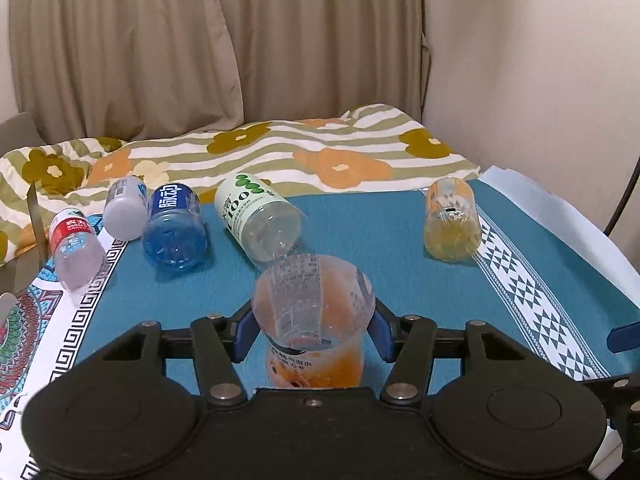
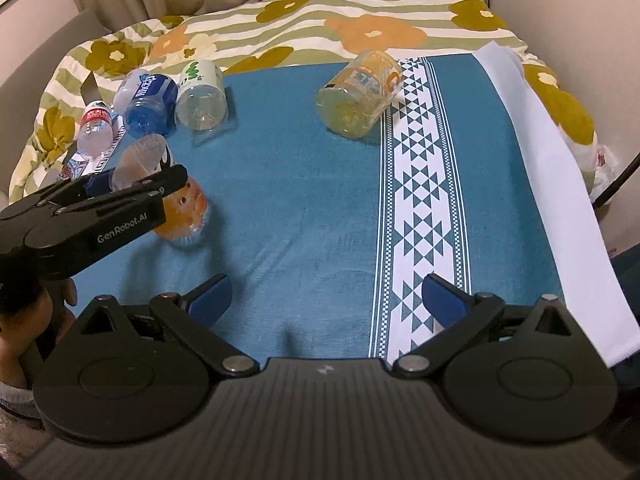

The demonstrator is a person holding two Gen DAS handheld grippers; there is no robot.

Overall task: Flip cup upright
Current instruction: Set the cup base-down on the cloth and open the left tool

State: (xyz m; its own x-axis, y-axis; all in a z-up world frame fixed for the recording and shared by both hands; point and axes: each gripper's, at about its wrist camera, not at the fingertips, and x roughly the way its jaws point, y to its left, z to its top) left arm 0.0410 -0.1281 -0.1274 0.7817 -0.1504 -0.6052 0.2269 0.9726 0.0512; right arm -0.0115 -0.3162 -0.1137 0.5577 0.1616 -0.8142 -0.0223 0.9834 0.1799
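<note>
Over blue cloth (image 1: 360,232), left fingers (image 1: 240,334) clamp orange cup (image 1: 314,312); right fingers (image 2: 440,294) spread, empty.

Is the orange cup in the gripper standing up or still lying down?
Standing up: the orange cup shows its open mouth on top, base on the blue cloth.

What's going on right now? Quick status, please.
Left tool shut on orange cup, open end up. Right tool open, empty. Five more cups lying on blue cloth; none blocking.
</note>
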